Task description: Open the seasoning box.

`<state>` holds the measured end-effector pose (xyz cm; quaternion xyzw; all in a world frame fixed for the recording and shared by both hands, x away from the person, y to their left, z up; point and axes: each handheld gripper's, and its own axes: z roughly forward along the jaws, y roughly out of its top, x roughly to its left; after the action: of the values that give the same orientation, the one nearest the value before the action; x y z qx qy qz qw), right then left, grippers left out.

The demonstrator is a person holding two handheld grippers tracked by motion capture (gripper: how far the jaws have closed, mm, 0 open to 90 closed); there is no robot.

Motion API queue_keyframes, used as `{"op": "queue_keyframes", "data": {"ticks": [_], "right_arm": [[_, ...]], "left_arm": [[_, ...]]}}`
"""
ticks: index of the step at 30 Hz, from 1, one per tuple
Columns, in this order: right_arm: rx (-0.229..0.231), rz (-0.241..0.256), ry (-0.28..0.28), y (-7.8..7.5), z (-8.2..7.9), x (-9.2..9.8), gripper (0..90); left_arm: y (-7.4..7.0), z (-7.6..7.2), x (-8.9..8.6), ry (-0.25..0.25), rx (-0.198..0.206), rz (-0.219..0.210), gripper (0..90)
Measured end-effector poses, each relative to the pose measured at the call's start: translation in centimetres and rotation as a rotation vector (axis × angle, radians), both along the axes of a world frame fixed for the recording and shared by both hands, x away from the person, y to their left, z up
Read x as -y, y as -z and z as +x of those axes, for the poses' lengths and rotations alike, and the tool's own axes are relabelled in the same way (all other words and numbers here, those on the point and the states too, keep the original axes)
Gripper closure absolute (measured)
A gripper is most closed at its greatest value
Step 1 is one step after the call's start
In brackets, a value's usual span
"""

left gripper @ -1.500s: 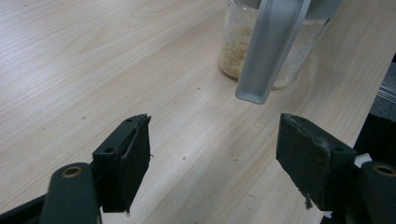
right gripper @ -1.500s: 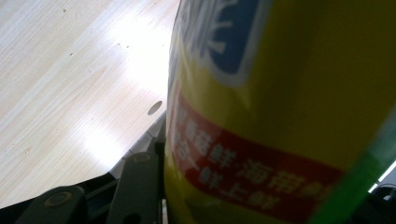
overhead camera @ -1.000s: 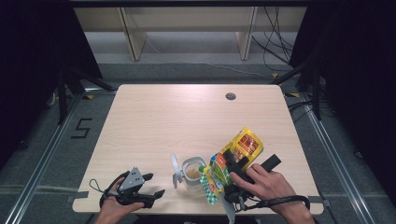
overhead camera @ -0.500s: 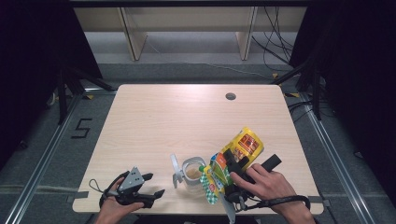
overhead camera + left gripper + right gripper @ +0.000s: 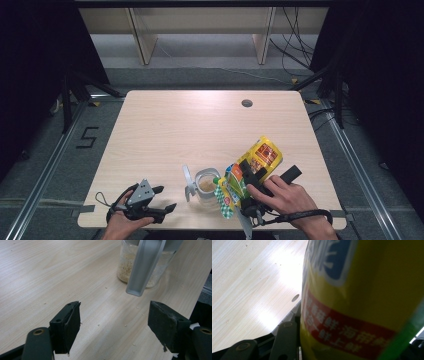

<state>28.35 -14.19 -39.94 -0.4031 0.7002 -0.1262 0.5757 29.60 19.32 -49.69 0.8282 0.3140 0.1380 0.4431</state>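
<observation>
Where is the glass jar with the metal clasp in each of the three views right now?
High view: the glass jar stands near the table's front edge, just left of the yellow bag in the right tool.
Left gripper view: the jar stands at the top centre, its metal clasp hanging in front.
Right gripper view: not in it.
Shared landmark: the metal clasp.
</observation>
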Motion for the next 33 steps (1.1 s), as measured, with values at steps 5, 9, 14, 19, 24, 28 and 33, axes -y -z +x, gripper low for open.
{"op": "queue_keyframes", "data": {"ticks": [5,9,14,19,24,28,33], "right_arm": [[-0.01,0.006,0.01,0.07,0.02,0.03,59.3],[-0.006,0.0,0.011,0.05,0.01,0.02,59.3],[-0.002,0.0,0.009,-0.02,0.01,0.07,59.4],[-0.003,0.001,0.008,-0.03,0.01,0.08,59.4],[-0.004,0.0,0.009,-0.01,0.02,0.07,59.3],[0.001,-0.005,-0.002,-0.03,-0.01,0.02,59.4],[-0.008,0.008,0.009,0.04,0.05,0.09,59.3]], "left_arm": [[0.0,-0.02,0.01,0.003,-0.001,-0.002,25.6],[0.04,-0.08,-0.04,0.009,-0.002,0.004,25.7],[0.06,-0.07,-0.01,0.008,-0.002,0.003,25.6],[0.07,-0.05,0.0,0.004,-0.002,-0.002,25.0],[0.06,0.02,0.01,0.006,0.003,0.004,23.3],[0.03,0.09,0.03,0.006,0.003,-0.003,21.5],[0.02,0.23,-0.1,0.009,0.009,0.012,19.2]]}}
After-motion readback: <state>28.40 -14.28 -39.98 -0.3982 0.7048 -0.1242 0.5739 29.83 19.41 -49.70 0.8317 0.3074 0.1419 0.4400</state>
